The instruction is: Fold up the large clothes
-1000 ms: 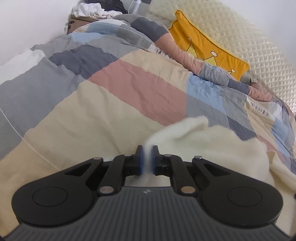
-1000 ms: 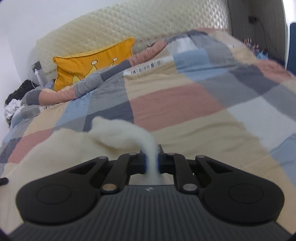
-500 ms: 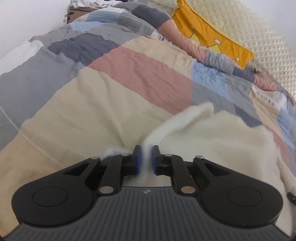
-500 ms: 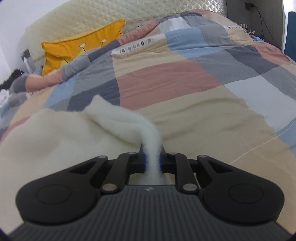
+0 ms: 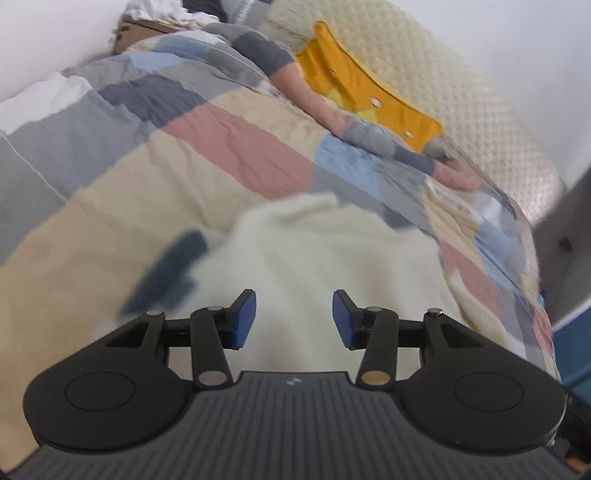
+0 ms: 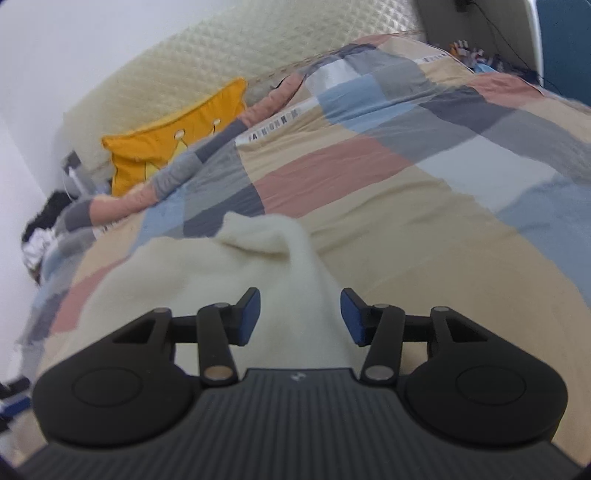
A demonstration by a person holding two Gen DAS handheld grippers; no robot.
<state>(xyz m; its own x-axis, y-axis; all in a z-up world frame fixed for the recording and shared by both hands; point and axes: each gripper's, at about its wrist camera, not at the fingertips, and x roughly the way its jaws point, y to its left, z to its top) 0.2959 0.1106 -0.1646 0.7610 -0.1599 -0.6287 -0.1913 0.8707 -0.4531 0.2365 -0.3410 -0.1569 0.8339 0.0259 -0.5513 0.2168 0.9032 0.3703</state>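
Observation:
A cream fuzzy garment (image 5: 314, 258) lies on the patchwork bedspread (image 5: 110, 192). My left gripper (image 5: 294, 319) is open just above the garment's near edge, holding nothing. A dark blurred patch (image 5: 170, 273) lies at the garment's left side. In the right wrist view the same garment (image 6: 207, 280) lies ahead with a raised fold running toward me. My right gripper (image 6: 300, 317) is open over that fold, empty.
A yellow cushion (image 5: 365, 96) leans on the quilted cream headboard (image 5: 461, 103), also in the right wrist view (image 6: 170, 144). A cardboard box with clothes (image 5: 147, 26) stands at the far left. A dark cabinet (image 5: 569, 243) stands at the right.
Both grippers were shut on the cream garment's edges; both have opened and let it go. The garment has dropped flat onto the bed, and both views have shifted.

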